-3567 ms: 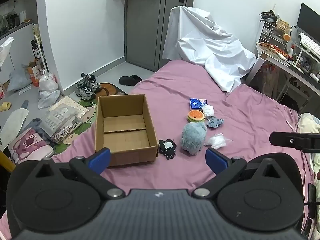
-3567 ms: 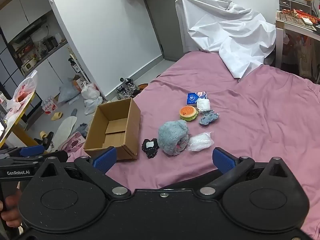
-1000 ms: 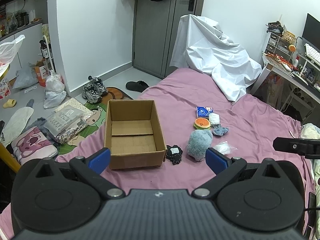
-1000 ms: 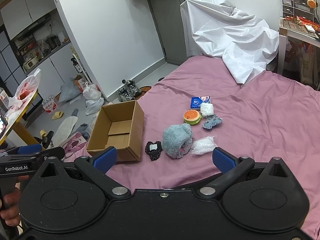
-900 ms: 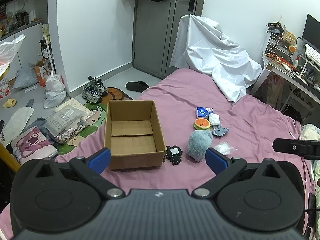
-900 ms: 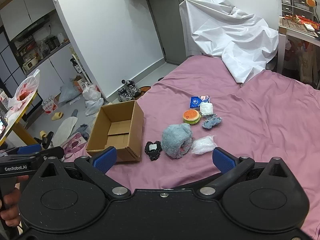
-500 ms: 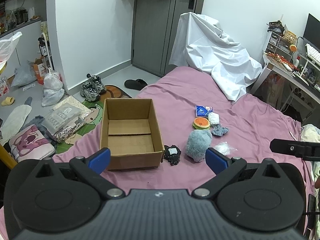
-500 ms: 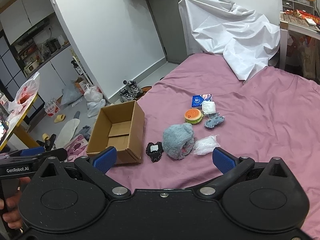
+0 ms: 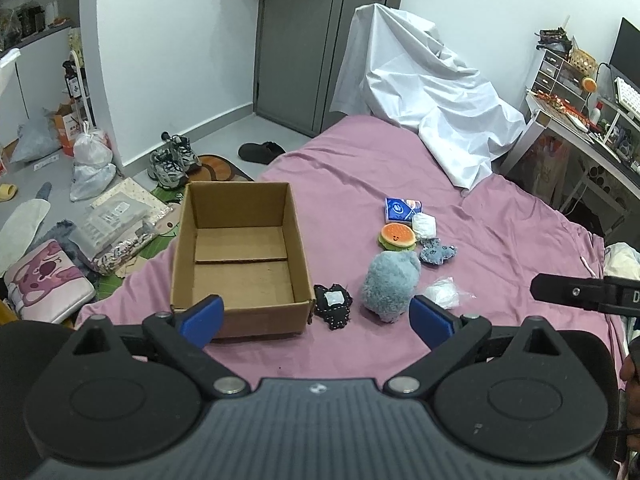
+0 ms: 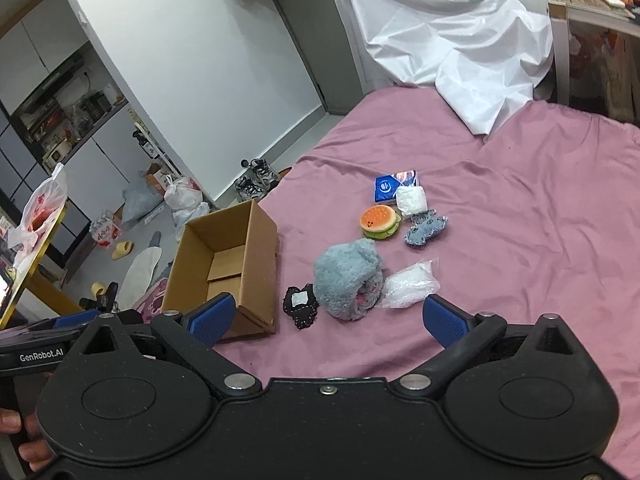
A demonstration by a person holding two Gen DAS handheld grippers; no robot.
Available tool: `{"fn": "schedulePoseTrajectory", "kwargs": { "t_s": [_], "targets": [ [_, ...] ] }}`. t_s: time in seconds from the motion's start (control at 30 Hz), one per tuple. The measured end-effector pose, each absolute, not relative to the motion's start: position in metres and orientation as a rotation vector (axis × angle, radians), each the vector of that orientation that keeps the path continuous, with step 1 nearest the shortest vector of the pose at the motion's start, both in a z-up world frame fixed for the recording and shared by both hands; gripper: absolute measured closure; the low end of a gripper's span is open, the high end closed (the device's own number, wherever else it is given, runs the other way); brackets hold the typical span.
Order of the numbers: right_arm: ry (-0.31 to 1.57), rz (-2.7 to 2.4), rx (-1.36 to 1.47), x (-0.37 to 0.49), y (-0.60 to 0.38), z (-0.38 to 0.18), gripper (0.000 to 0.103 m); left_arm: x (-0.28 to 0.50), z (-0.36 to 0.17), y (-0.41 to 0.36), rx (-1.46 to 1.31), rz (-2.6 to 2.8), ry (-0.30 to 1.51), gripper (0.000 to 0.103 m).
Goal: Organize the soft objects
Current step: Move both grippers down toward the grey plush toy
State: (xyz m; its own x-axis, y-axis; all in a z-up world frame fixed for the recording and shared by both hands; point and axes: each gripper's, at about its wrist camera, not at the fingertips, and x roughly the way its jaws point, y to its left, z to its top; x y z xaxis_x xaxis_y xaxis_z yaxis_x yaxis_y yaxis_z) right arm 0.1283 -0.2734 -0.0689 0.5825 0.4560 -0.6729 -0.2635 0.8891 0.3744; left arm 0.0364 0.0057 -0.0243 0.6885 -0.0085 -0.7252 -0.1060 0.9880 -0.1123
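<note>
Now: cardboard box [image 9: 240, 256] on pink bedsheet [image 9: 500, 240], nothing inside, flaps only. Just right of box: black pouch [image 9: 333, 305], grey-blue plush [image 9: 390, 285], clear bag [image 9: 442, 292]; beyond those, burger toy [image 9: 396, 236], tissue pack [image 9: 402, 209]. Left gripper [image 9: 318, 318] & right gripper [image 10: 326, 318] both spread wide, holding nothing, hovering short of box. White sheet [image 9: 420, 108] far beyond box.

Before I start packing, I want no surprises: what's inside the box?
Nothing: the box shows only its bare cardboard floor flaps. The strip just behind its near wall is hidden in both views.
</note>
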Motion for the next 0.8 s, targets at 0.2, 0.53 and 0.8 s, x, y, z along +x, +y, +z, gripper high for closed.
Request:
{"fn": "schedulePoseTrajectory", "kwargs": {
  "t_s": [0.2, 0.53, 0.8],
  "targets": [
    [0.878, 0.426, 0.264, 0.141, -0.276, -0.077, 0.006, 0.050, -0.033, 0.001, -0.158, 0.042, 0.825, 0.005],
    [0.934, 0.420, 0.294, 0.161, -0.277, -0.092, 0.012, 0.072, -0.048, -0.001, -0.180, 0.014, 0.864, 0.013],
    [0.994, 0.419, 0.337, 0.177, -0.277, -0.108, 0.024, 0.093, -0.060, -0.007, -0.190, -0.007, 0.904, 0.032]
  ]
}}
